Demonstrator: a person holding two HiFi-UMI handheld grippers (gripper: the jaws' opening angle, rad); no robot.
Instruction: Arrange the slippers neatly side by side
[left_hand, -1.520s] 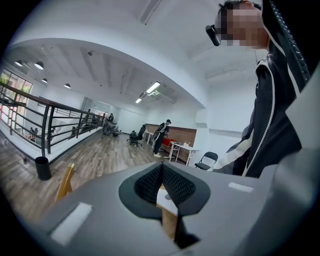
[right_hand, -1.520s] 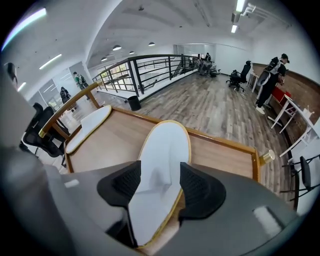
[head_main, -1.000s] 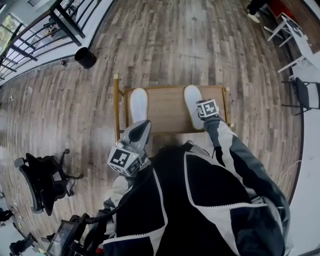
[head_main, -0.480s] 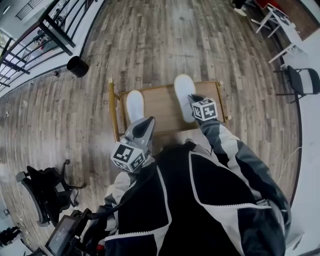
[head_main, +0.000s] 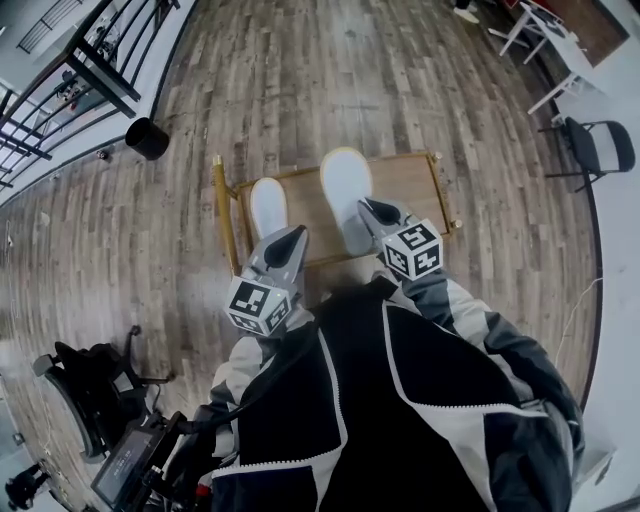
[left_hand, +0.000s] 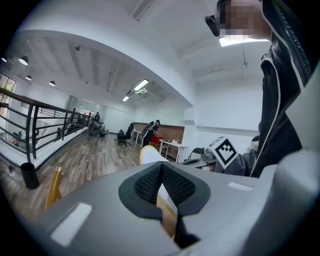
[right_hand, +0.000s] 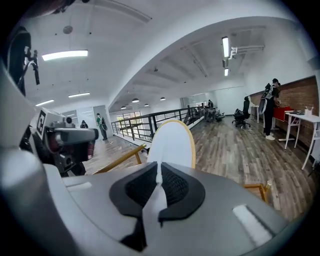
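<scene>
Right gripper (right_hand: 159, 181) pinches one slipper (head_main: 345, 185) by the heel above the table (head_main: 405, 178) — its mate (head_main: 268, 203) lies parallel on the table's left, nearer the closed left gripper (head_main: 292, 240).

Left gripper (left_hand: 161, 167) jaws pressed together, nothing between them, white slipper (left_hand: 150, 154) with yellow rim beyond the tips, right gripper (left_hand: 194, 161) and its marker cube (left_hand: 223, 150) at right, yellow post (left_hand: 54, 184), black bin (left_hand: 29, 175), railing (left_hand: 35, 125) at left.
</scene>
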